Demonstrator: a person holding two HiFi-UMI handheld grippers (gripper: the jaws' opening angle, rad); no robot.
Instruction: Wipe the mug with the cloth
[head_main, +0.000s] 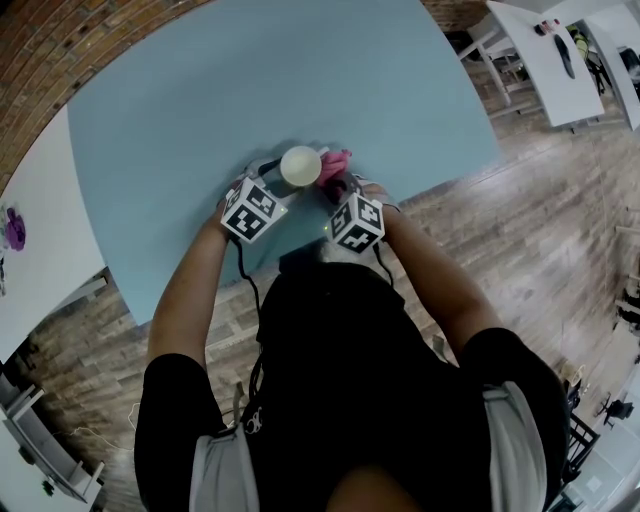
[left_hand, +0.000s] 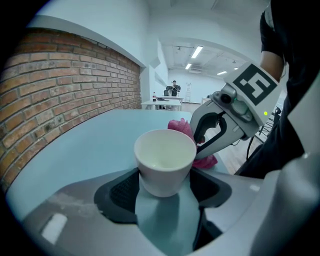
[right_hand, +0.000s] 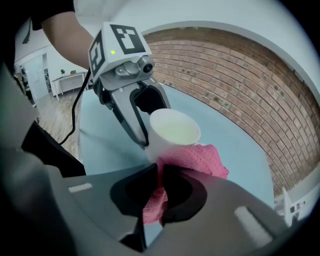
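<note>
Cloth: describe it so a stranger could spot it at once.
Near the front edge of the blue table, the left gripper holds a white mug. The cloth is pinched in the right gripper, against the mug's side. Nothing else there is pink and fuzzy.

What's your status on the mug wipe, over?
Left gripper shut on white mug, upright. Right gripper shut on pink cloth, cloth against the mug's side. Nothing in the way on the blue table.
</note>
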